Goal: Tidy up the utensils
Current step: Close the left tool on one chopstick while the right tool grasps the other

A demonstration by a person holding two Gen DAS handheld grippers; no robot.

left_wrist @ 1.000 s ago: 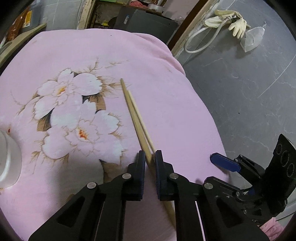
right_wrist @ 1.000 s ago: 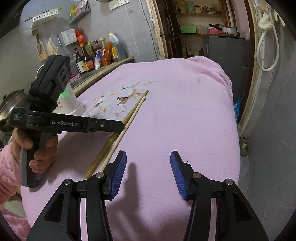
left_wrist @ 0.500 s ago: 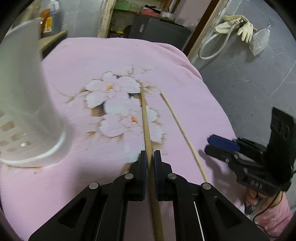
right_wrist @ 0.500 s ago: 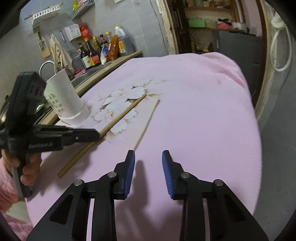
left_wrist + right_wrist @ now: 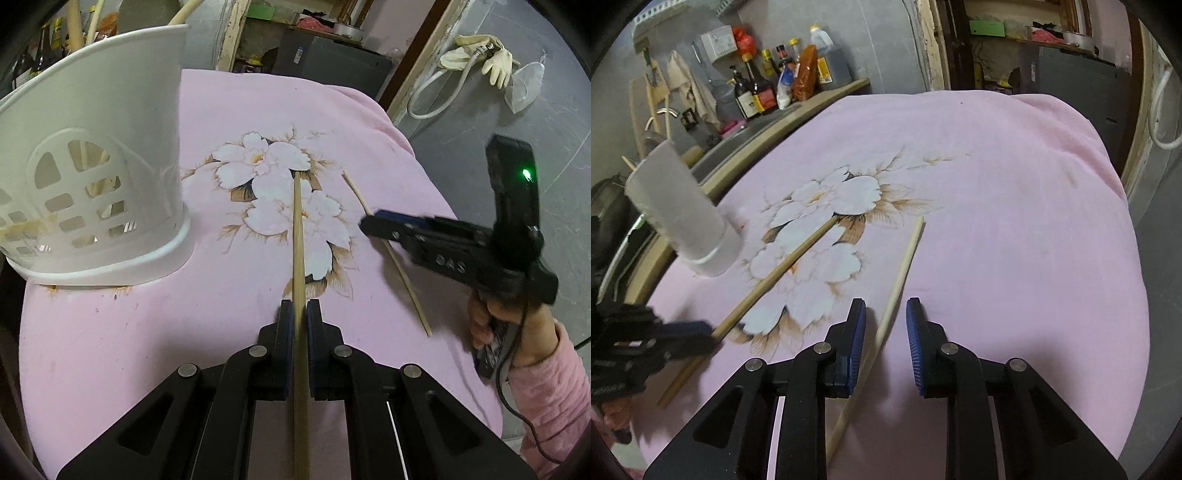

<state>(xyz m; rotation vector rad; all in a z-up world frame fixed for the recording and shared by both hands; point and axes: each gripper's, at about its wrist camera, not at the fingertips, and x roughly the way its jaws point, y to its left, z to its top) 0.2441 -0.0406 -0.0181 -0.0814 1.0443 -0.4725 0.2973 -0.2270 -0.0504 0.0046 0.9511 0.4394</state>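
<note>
Chopsticks: two are counted on the cloth, well apart from each other
Held chopstick (image 5: 297, 236): one is pinched between the pads of the left gripper (image 5: 299, 321); its far tip is pointed toward 12 o'clock in the left wrist view, over the printed flowers
Loose chopstick (image 5: 894, 295): one is laid flat on the cloth, running from the 6 o'clock edge toward 12 o'clock in the right wrist view
Left gripper: its jaws are pressed together on the held chopstick
Right gripper (image 5: 885, 330): its jaws are closing, with the loose chopstick seen between them; the blue pads (image 5: 857, 343) are not yet pressed on it
Utensil holder (image 5: 99, 166): one white slotted holder is stood on the cloth at 10 o'clock of the left gripper, with pale sticks seen inside; how many cannot be told
Pink cloth (image 5: 1015, 221): one is spread over the table, with one cluster of white flowers (image 5: 280, 192) printed on it
Hand (image 5: 491, 314): one is seen at 3 o'clock in the left wrist view, in a pink sleeve (image 5: 550, 391), wrapped around the right gripper's handle
Rubber gloves (image 5: 480, 55): a pale pair is seen on the floor at 1 o'clock
</note>
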